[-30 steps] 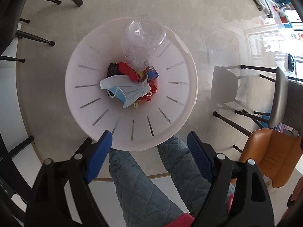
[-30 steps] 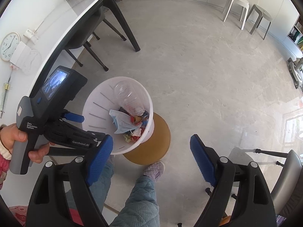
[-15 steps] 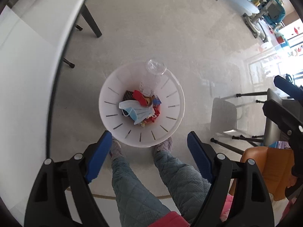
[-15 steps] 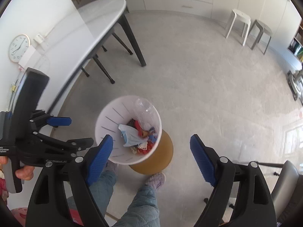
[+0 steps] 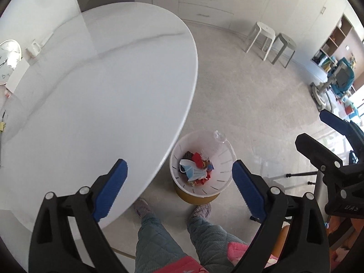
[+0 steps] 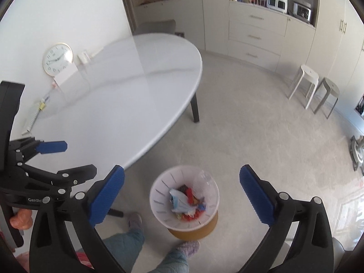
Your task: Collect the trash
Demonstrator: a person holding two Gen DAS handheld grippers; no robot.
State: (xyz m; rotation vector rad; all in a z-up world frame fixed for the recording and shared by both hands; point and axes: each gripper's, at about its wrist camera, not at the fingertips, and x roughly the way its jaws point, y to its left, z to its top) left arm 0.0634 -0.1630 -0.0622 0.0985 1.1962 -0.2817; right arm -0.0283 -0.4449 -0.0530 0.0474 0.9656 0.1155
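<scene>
The left gripper (image 5: 179,179) points steeply downward, its jaws opening with nothing between the blue pads (image 5: 110,190). The right gripper (image 6: 182,195) also tilts down, jaws opening and empty; in the left wrist view it shows at 3 o'clock. Fingers (image 6: 21,220) curl round the left gripper's handle at 8 o'clock of the right wrist view. Two legs (image 5: 159,238) in quilted trousers stand at 6 o'clock, feet (image 5: 201,210) in slippers.

glossy white marble-look table (image 5: 102,86); translucent white plastic bin (image 5: 224,175) at five o'clock holds a clear plastic bottle (image 5: 217,140).
</scene>
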